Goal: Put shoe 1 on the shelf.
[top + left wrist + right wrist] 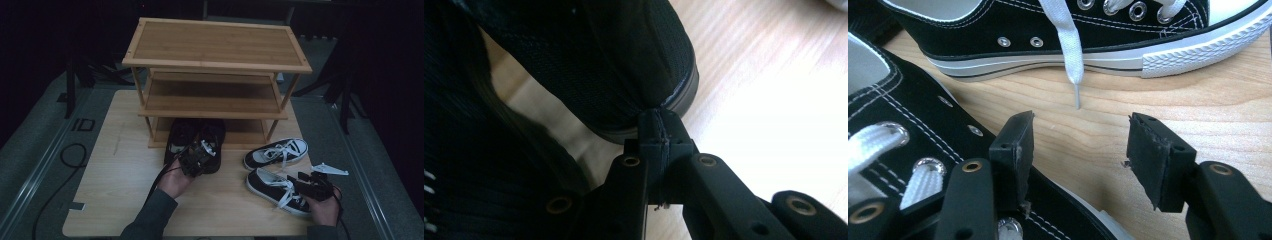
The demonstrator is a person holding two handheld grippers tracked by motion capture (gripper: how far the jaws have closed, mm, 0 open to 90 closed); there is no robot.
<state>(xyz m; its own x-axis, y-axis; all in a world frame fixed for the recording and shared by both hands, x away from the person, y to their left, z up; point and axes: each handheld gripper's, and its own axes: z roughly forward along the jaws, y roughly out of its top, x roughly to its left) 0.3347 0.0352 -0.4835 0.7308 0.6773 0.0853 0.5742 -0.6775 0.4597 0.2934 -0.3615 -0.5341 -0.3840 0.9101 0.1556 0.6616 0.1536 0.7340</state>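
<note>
A pair of dark black shoes (182,135) sits side by side at the front of the wooden rack's bottom shelf. My left gripper (200,152) is at their heels. In the left gripper view its jaws (659,125) are pressed together, pinching the heel edge of one black shoe (624,60) just above the table. Two black-and-white sneakers lie on the table at the right, one farther (275,152) and one nearer (272,187). My right gripper (310,184) stands open over the nearer sneaker (908,115), with bare wood between its pads and the farther sneaker (1098,30) beyond.
A three-tier bamboo shoe rack (215,45) stands at the back of the light wooden table (120,165); its top and middle shelves hold nothing. A black cable (72,155) loops on the grey floor at the left. Dark stands flank the rack.
</note>
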